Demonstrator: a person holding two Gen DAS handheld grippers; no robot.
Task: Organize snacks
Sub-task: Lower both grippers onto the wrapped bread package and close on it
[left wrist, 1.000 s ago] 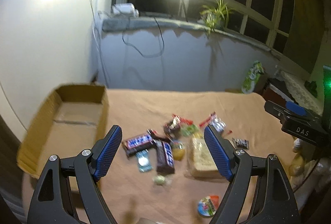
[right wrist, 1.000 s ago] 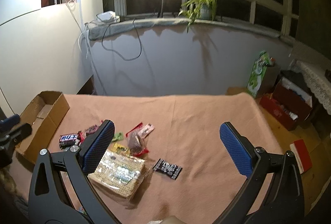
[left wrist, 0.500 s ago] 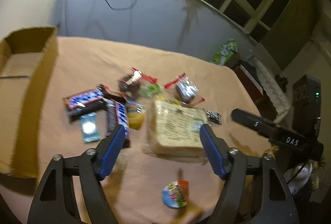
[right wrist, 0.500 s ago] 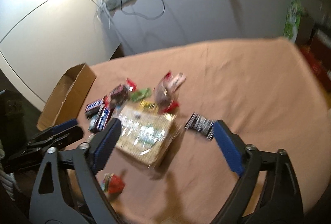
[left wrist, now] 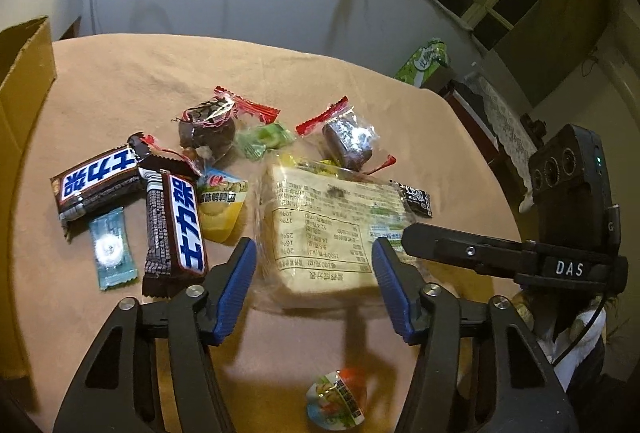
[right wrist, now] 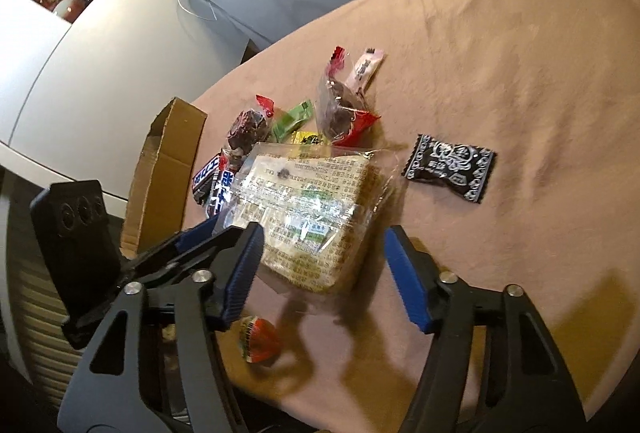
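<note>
Left wrist view: the left gripper has dropped in much closer than a second ago, jaws wide open over the near edge of the bread bag (label text too small to read). The right gripper's side reads "DAS".

Right wrist view: the right gripper also moved in, jaws open, straddling the same bag on the tablecloth.
</note>
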